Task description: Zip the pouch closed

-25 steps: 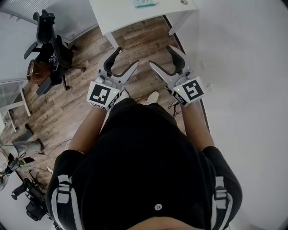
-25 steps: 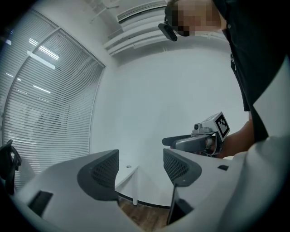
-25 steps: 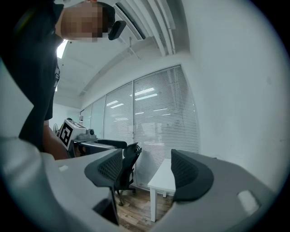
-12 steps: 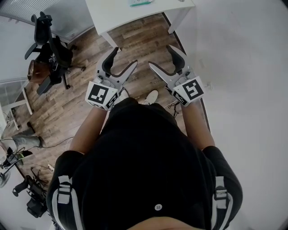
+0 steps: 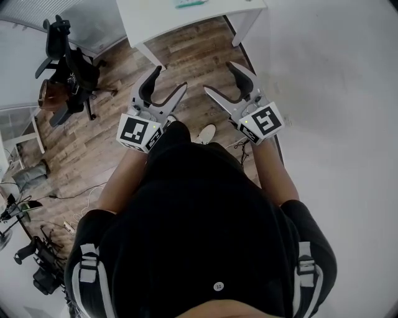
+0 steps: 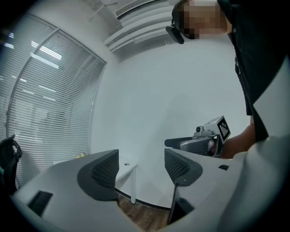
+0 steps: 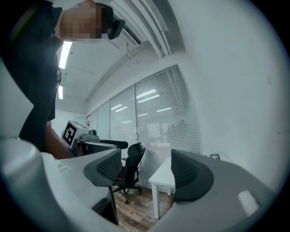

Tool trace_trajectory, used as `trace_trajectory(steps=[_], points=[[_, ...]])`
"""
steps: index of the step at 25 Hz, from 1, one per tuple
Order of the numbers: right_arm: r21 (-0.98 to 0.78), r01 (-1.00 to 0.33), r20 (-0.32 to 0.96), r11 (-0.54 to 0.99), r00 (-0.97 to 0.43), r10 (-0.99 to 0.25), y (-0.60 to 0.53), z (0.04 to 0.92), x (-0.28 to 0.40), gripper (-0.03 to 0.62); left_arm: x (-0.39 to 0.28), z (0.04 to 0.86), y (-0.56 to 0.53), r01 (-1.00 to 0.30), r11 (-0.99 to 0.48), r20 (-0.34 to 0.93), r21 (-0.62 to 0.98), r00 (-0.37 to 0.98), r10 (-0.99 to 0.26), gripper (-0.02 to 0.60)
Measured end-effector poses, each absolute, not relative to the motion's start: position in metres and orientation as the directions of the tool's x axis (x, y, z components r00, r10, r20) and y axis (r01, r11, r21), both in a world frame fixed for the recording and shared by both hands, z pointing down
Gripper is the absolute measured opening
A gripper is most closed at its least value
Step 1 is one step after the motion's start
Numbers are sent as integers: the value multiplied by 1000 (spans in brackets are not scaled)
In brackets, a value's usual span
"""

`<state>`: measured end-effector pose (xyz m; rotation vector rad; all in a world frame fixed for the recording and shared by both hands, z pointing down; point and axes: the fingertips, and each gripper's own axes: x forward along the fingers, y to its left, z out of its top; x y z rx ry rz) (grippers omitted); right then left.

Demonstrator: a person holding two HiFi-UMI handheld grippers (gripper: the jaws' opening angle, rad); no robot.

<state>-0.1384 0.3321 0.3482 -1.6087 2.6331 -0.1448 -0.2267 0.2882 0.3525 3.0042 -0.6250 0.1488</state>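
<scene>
Both pairs of jaws stand wide apart with nothing between them. In the left gripper view only a wall and a white table edge show between the pads of the left gripper, and in the right gripper view only a black office chair and a table leg show in the gap of the right gripper. In the head view the two grippers are held side by side in front of the person's dark torso at the middle of the frame. They point toward the top of the picture and hang over wooden floor, well short of any work surface. I judge this to be a carrying or approach posture, with the jaws spread ready for a first grasp and the zipping not yet begun. The white table lies at the top centre of the head view. A small teal thing on it is cut off by the top edge, and it may be the pouch, though it is too small to tell. Only the head view shows that object and the spacing of the two grippers. The gripper views add what it lacks: each catches the other gripper's marker cube from the side, and they show window blinds and ceiling lights.
</scene>
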Motion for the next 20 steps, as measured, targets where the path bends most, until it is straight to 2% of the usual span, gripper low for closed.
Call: trace_trajectory(steps=[10, 20], points=[[-113, -884, 6, 454, -457, -889, 301, 353, -119, 350, -204, 356, 264, -383, -923, 109, 23, 919, -379, 318], [-115, -889, 19, 442, -447, -894, 227, 353, -84, 348, -173, 359, 188, -380, -925, 110, 26, 920, -375, 318]])
